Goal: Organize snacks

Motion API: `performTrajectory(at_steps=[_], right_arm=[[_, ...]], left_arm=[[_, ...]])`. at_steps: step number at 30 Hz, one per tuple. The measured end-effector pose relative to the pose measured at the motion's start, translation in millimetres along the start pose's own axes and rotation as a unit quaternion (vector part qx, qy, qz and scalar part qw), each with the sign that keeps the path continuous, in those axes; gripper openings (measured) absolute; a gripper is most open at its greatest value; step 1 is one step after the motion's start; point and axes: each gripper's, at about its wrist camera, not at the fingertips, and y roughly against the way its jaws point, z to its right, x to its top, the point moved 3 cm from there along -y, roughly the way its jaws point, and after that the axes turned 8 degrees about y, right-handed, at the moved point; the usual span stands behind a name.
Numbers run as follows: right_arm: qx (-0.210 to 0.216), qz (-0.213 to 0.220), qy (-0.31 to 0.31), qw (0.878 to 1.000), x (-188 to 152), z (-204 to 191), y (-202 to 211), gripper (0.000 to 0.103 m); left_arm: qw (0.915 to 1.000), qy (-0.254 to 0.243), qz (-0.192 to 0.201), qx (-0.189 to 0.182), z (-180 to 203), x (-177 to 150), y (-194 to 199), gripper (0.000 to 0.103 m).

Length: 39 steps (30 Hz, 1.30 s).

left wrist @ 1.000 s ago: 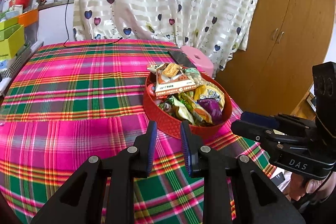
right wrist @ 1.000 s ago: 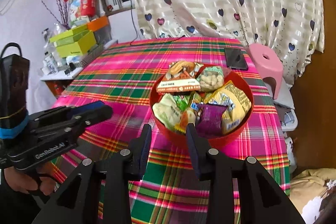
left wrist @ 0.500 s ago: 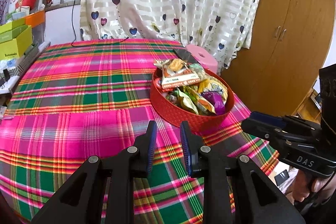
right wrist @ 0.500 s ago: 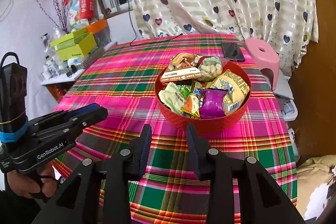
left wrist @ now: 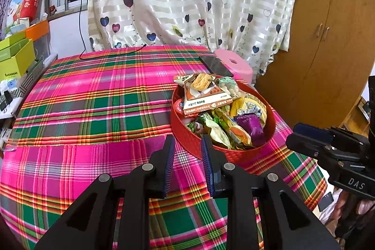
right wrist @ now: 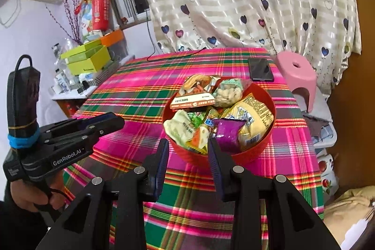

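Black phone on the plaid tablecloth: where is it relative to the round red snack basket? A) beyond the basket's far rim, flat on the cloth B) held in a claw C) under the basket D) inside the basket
A: the flat black phone lies on the pink-and-green plaid tablecloth just past the far rim of the round red basket of snack packets, in neither claw.

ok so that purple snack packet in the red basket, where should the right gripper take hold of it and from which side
Probably by the crimped top edge of the purple packet, coming down from above on the near side. It lies on top of the pile by the near rim of the red basket, so its flat seam is exposed, and the right gripper, jaws slightly apart and empty, already points that way.
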Motion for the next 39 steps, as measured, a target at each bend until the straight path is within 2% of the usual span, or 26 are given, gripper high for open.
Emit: performTrajectory(at_steps=[15,20,28,39], right_arm=[[-0.012,-0.012,-0.051,0.999,-5.2,30.9,-9.7,0.034],[-0.017,-0.013,-0.059,0.998,-7.4,34.9,-11.4,0.031],[-0.033,-0.025,-0.080,0.996,-10.9,36.1,-13.7,0.031],[-0.027,-0.037,-0.068,0.997,-7.3,29.0,-18.0,0.031]], left_arm=[[0.9985,-0.017,-0.051,0.007,9.8,-4.2,-34.3,0.024],[0.9980,0.004,-0.064,0.006,-3.7,-4.3,-38.8,0.024],[0.9971,0.057,-0.051,0.011,-25.4,-10.2,-31.4,0.024],[0.9979,0.046,-0.044,0.013,-21.0,-14.3,-32.1,0.024]])
